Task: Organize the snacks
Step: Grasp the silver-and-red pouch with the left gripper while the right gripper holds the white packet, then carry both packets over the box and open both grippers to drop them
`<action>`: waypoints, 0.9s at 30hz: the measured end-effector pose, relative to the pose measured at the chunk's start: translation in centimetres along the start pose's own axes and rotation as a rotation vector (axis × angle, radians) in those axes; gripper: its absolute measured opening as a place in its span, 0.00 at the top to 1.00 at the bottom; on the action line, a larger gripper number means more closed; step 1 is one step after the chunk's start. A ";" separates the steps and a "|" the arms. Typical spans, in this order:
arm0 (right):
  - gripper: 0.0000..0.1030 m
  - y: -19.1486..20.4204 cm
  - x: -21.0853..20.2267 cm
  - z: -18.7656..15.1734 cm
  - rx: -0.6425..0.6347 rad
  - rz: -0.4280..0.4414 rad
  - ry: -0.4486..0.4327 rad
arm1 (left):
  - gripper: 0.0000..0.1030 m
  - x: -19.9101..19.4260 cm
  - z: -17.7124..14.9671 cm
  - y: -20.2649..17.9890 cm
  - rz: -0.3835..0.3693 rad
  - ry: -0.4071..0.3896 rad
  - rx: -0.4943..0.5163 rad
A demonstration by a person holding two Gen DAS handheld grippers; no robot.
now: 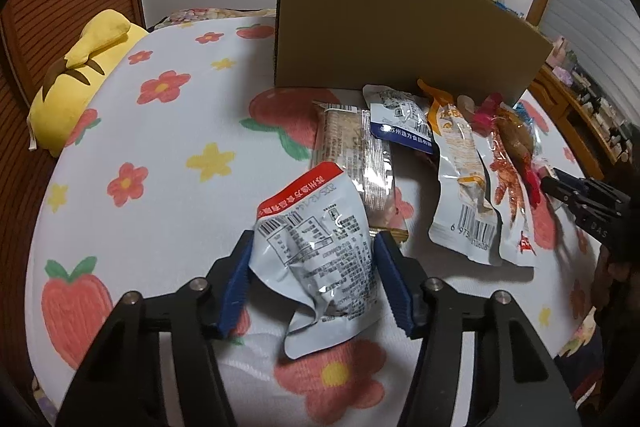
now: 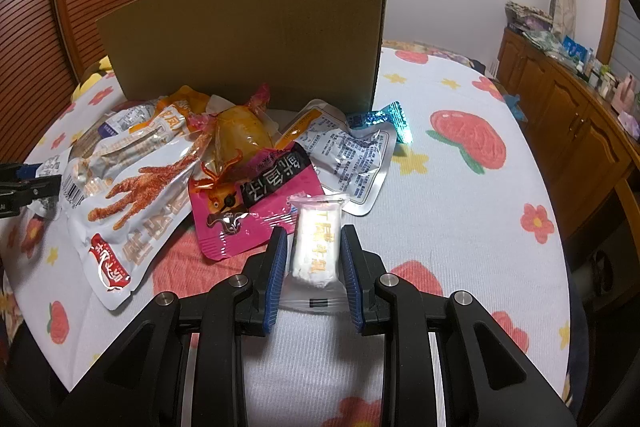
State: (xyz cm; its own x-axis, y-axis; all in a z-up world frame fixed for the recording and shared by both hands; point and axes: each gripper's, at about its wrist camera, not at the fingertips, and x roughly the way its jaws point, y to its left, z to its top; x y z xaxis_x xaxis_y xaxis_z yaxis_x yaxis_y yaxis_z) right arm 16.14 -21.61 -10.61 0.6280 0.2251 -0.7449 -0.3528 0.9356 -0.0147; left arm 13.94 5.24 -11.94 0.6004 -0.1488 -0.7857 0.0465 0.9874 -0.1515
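Note:
My left gripper [image 1: 314, 239] is shut on a silver snack pouch with a red top [image 1: 320, 247], its blue pads [image 1: 236, 279] pressing both sides. In the right wrist view my right gripper [image 2: 314, 231] is shut on a small white candy packet [image 2: 316, 247]. Between the two lies a pile of snacks in front of an upright cardboard box [image 2: 248, 35]: a chicken-feet pack [image 2: 132, 203], a pink pack [image 2: 256, 211], a silver pouch [image 2: 352, 155] and a blue candy [image 2: 384, 119]. A biscuit pack [image 1: 352, 155] lies behind the held pouch.
Everything rests on a bed cover printed with flowers and strawberries [image 1: 168, 179]. A yellow plush toy [image 1: 80, 83] lies at the far left of it. A wooden cabinet [image 2: 560, 115] with small items stands along the right side. The right gripper's tip [image 1: 560, 187] shows at the pile's right edge.

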 end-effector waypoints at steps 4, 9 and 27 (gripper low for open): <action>0.76 0.0 0.0 0.0 0.000 0.000 0.000 | 0.45 -0.8 -0.8 0.1 0.000 -0.019 -0.005; 0.76 0.0 0.0 -0.1 0.002 0.002 -0.001 | 0.47 -1.6 -1.2 0.2 0.015 -0.048 0.004; 0.81 -0.4 -1.1 -0.4 0.037 0.009 -0.076 | 0.48 -5.4 -0.5 -0.3 0.035 -0.175 0.017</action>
State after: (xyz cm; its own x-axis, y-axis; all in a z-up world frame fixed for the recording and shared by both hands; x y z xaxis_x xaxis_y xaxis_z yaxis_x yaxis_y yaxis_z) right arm 15.30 -22.30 -10.08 0.6761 0.2519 -0.6925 -0.3337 0.9425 0.0171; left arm 10.25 5.74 -7.96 0.7316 -0.1041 -0.6737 0.0360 0.9928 -0.1143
